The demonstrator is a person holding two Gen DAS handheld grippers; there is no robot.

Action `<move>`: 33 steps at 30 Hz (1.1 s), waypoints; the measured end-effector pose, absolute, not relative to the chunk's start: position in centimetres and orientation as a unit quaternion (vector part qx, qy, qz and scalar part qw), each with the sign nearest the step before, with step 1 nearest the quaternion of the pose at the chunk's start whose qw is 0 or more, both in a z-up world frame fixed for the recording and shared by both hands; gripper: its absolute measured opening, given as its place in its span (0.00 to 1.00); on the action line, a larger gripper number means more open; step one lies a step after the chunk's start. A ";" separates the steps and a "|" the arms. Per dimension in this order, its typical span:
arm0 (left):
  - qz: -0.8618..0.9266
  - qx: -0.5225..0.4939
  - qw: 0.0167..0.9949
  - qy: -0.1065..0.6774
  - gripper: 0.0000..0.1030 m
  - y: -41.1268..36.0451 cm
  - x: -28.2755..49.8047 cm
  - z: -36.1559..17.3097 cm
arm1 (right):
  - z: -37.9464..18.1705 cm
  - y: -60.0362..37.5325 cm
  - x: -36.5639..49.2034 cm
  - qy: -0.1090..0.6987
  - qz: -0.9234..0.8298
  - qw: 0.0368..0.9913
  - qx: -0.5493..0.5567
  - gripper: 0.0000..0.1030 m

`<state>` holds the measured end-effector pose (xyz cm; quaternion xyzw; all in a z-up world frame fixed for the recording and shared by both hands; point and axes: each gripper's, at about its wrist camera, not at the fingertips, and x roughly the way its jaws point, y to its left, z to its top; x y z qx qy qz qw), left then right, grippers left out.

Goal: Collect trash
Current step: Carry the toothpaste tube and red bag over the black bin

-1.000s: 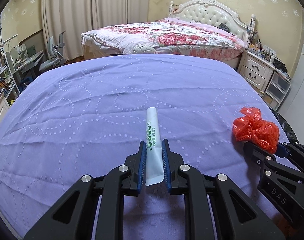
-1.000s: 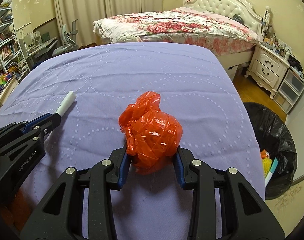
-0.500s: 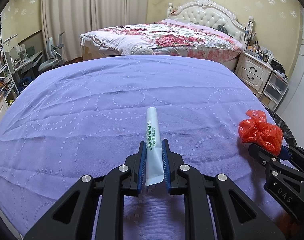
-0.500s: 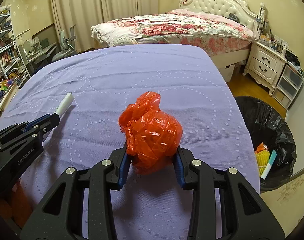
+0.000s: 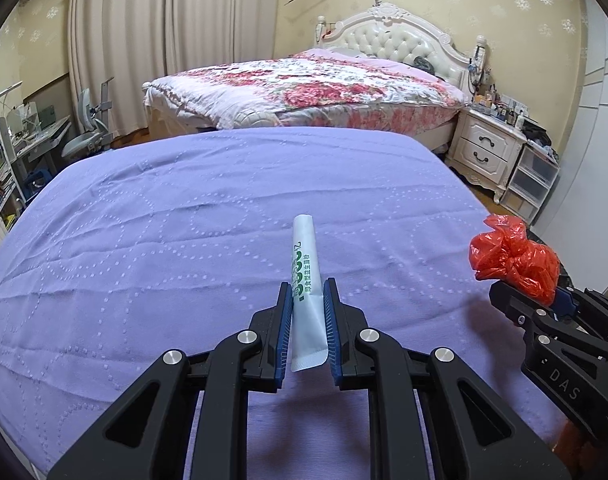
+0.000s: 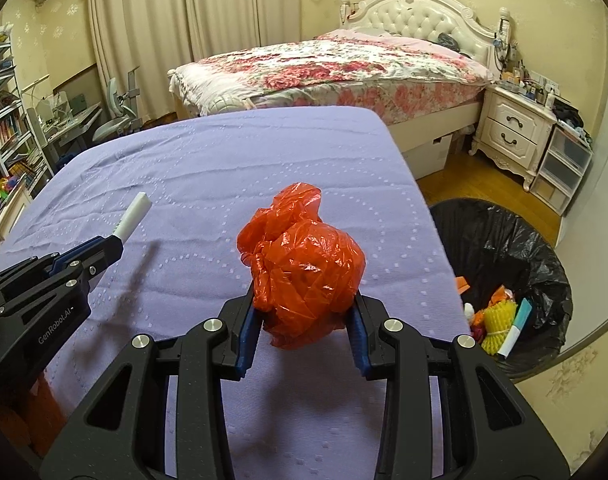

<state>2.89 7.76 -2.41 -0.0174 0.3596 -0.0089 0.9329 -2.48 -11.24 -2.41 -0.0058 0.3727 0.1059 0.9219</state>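
At the lower centre of the left view, our left hand-held gripper (image 5: 307, 320) is clenched on the white tube (image 5: 305, 280), now lifted higher over the purple-covered bench (image 5: 144, 240). At the centre of the right view, our right hand-held gripper (image 6: 302, 320) grips the crumpled red bag (image 6: 302, 264), and over the last second the bin (image 6: 503, 240) at right has come further into frame. We judge both pieces are heading there for dropping.

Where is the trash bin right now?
In the right wrist view, the black-lined trash bin stands on the floor at lower right, beside the purple bedspread, right of the held orange bag.
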 end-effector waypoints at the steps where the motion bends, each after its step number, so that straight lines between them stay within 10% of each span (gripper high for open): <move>1: -0.013 -0.016 0.934 0.357 0.17 7.4 2.9 -2.2 | -2.2 -11.6 -2.6 0.370 0.102 0.923 -0.005 0.35; 33: -0.144 0.045 0.939 0.309 0.17 -9.1 7.1 1.0 | 1.1 -28.0 -3.3 0.308 -0.083 0.946 0.058 0.36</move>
